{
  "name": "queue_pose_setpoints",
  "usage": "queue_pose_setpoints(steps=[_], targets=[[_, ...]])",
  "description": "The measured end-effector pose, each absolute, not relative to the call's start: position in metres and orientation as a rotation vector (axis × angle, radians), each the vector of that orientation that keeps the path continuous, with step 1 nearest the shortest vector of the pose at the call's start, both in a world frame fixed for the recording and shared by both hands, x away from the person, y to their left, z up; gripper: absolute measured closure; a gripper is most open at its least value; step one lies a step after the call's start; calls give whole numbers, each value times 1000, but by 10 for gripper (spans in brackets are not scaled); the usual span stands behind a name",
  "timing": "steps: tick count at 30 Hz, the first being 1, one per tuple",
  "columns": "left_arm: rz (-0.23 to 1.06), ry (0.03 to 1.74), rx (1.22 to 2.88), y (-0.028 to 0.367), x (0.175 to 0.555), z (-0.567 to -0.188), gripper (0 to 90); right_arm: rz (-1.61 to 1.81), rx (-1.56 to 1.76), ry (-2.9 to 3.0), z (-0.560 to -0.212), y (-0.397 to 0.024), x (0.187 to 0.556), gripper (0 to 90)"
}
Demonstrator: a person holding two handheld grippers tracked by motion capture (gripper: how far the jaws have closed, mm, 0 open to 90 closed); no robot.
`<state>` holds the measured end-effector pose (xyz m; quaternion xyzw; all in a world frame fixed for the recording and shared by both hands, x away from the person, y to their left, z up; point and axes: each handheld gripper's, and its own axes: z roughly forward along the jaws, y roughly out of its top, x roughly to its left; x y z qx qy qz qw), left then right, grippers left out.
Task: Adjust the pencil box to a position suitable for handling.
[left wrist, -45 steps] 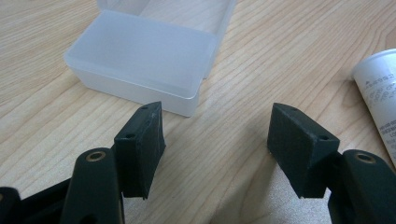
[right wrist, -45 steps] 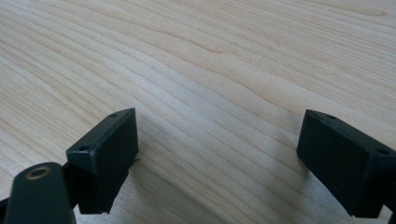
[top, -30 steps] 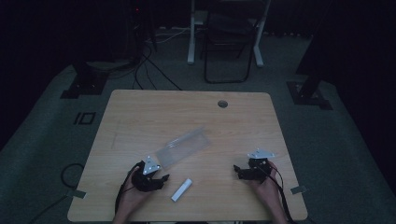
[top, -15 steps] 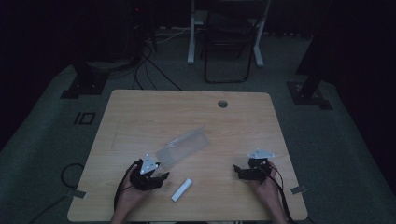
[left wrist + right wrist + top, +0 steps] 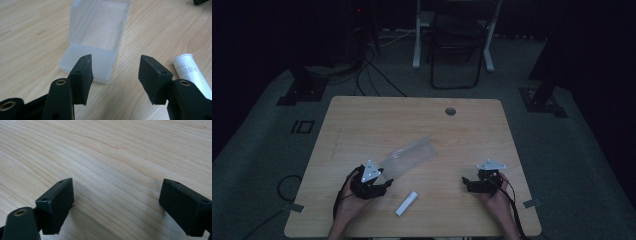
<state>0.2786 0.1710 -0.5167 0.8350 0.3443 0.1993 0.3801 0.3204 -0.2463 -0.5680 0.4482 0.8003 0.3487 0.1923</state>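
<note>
An open clear plastic box (image 5: 93,46) lies on the desk (image 5: 362,125), its low near end just ahead of the left gripper (image 5: 115,72), whose fingers (image 5: 83,75) are held apart with nothing between them. A white tube (image 5: 192,72) lies just beside, to the right. The right gripper (image 5: 116,205) is kept over bare wood, fingers wide apart. For a sound grasp, the box's near end should be centred between the fingers before closing, and light pressure applied, since thin walls are likely to flex.

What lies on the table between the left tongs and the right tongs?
In the high view, a small white tube lies on the table between the left tongs and the right tongs, nearer the left ones. The rest of that stretch is bare wood.
</note>
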Motion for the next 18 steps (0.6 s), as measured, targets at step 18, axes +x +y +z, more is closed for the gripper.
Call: queue_pose_setpoints(steps=[18], targets=[[539, 878, 2127, 165, 295, -504, 465, 979, 1258, 2246, -568, -246, 320, 125]])
